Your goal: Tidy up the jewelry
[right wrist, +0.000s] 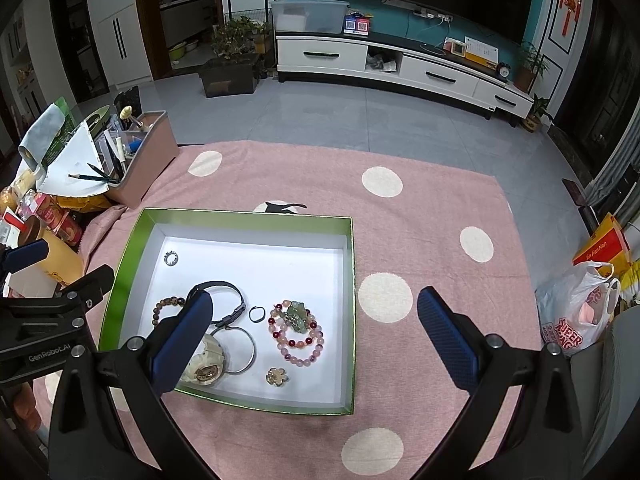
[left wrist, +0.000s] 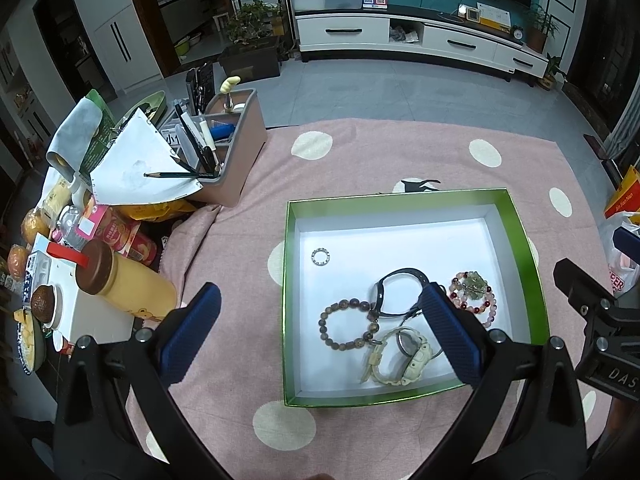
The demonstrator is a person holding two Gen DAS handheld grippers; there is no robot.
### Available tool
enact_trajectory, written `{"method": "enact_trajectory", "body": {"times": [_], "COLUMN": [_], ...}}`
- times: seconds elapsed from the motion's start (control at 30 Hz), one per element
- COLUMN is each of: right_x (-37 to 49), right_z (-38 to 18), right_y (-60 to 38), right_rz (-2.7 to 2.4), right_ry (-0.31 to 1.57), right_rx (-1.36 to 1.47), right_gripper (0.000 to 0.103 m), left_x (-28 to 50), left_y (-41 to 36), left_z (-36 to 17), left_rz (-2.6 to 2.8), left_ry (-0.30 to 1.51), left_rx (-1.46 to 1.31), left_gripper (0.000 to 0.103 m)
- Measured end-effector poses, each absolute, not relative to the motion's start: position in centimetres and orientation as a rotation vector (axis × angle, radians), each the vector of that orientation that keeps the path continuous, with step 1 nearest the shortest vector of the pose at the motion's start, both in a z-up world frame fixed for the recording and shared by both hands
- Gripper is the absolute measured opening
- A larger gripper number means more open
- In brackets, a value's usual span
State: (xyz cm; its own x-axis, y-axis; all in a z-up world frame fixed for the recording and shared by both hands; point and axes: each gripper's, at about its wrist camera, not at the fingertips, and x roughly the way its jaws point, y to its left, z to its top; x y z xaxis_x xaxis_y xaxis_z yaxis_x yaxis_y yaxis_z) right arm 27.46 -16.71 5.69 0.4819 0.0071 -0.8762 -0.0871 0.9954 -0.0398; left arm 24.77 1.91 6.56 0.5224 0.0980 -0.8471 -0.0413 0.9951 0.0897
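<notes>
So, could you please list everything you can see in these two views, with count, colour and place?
Box: one, green walls, white floor, on the cloth.
Cloth: one, pink with cream dots, under the box.
Small ring: one, silver, box's far left.
Brown bead bracelet: one, near left.
Black watch: one, box centre.
Cream watch: one, near edge.
Pink bead bracelets: a tangled pile, with a green charm, right side.
Silver bangle: one, beside the cream watch.
Dark ring: one, centre.
Flower brooch: one, gold, near right.
Organiser bin: one, brown, far left.
Left tool: open, blue pads.
Right tool: open, blue pads.
</notes>
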Motion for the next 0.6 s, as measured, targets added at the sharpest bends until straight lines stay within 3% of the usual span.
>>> {"method": "enact_trajectory", "body": {"times": [0.6], "right_x": [27.47], "right_z": [5.65], "right_y": [-16.44], "right_rz": [0.057], "right_ry": [1.068], "right_rx": [-0.083], "right_gripper": [0.102], "left_x": [24.84], "left_y": [2.10], "left_z": [6.60], "left_rz": [0.099], "left_ry": [1.024], "left_rx": [0.065], "left_gripper": [0.101]}}
